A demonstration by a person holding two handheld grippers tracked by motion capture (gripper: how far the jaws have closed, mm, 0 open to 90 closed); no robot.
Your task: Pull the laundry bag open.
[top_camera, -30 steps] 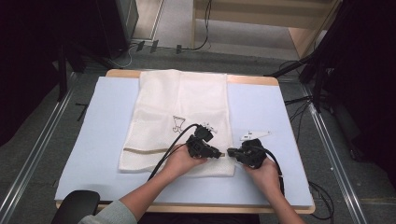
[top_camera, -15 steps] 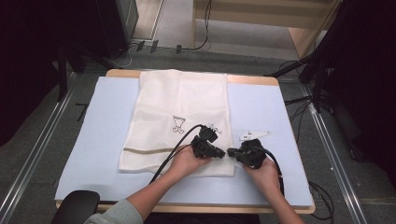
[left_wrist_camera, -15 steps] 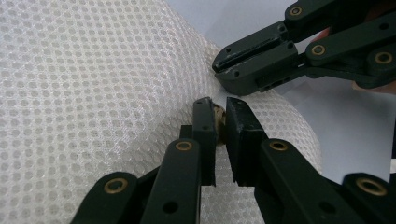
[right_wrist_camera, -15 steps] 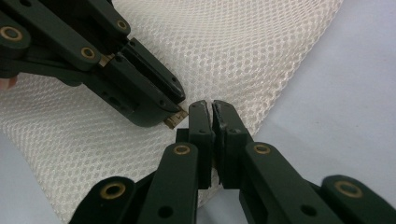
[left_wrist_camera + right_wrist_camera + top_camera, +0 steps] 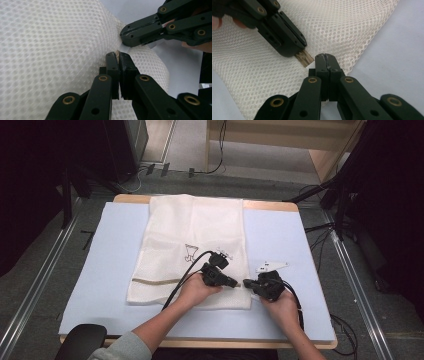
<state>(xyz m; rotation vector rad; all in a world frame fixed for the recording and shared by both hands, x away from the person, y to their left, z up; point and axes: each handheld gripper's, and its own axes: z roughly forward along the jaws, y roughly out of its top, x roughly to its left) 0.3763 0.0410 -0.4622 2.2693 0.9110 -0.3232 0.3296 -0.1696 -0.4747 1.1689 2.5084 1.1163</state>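
A white mesh bag [image 5: 192, 235] lies flat on the pale blue mat [image 5: 107, 260], with a tan zip line across its near end. My left gripper [image 5: 236, 283] rests on the bag's near right corner, shut on a tan ribbed tab [image 5: 305, 58] of that zip. The tab's tip peeks out between the jaws in the left gripper view [image 5: 117, 52]. My right gripper [image 5: 246, 283] meets it nose to nose from the right, shut on the bag's edge [image 5: 325, 57]. The mesh bulges up between the two grippers [image 5: 140, 57].
The mat covers a wooden table [image 5: 200, 199]. A dark rounded chair part [image 5: 80, 340] sticks in at the bottom left. Bare mat lies left and right of the bag. Metal rails and cables run on the floor around the table.
My left hand has crept slightly to the right on the bag's corner. The right gripper has stayed put.
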